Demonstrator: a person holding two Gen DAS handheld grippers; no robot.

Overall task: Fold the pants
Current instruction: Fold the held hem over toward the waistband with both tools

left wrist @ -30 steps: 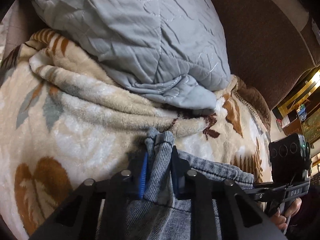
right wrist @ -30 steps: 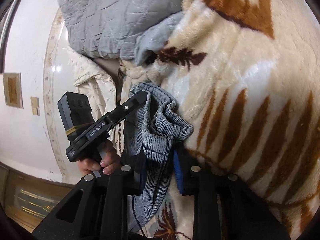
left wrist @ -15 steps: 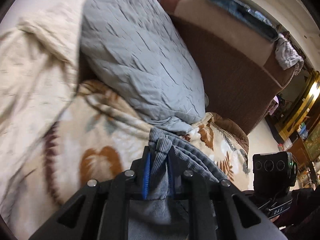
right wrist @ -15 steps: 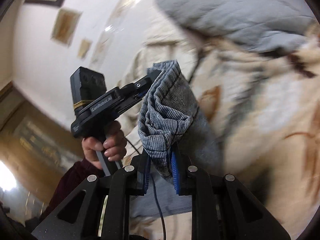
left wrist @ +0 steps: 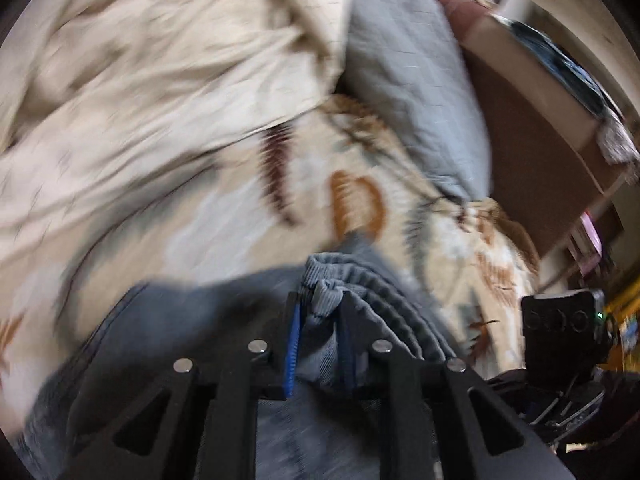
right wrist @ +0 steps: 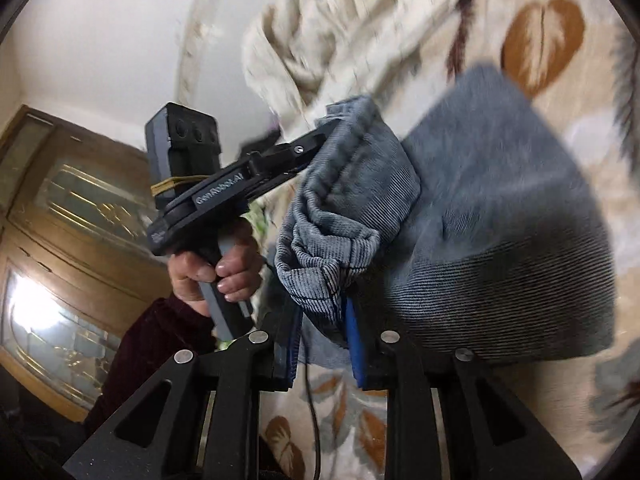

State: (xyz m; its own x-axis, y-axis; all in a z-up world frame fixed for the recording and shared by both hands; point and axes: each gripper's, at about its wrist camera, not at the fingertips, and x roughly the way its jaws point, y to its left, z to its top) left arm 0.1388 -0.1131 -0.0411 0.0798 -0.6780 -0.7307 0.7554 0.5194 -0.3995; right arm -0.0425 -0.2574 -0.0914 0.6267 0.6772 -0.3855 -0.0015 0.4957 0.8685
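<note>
The pants (right wrist: 500,240) are grey-blue corduroy, held up over a cream leaf-patterned blanket (right wrist: 540,40). My right gripper (right wrist: 324,312) is shut on a bunched end of the pants, and the rest hangs to its right. My left gripper (left wrist: 318,316) is shut on the gathered edge of the pants (left wrist: 344,284). In the right wrist view the left gripper (right wrist: 316,140) is up and to the left, its fingers in the same cloth. In the left wrist view the right gripper's camera block (left wrist: 560,332) shows at the lower right.
A grey quilted pillow (left wrist: 416,80) lies against a brown headboard (left wrist: 528,120) at the upper right. A crumpled cream sheet (left wrist: 140,80) covers the upper left. A wooden glass-fronted cabinet (right wrist: 72,240) and a white wall (right wrist: 100,40) stand on the left.
Both grippers have lifted the pants off the blanket and swung left, away from the pillow. More of the pants now hangs spread out. Both stayed shut on the cloth.
</note>
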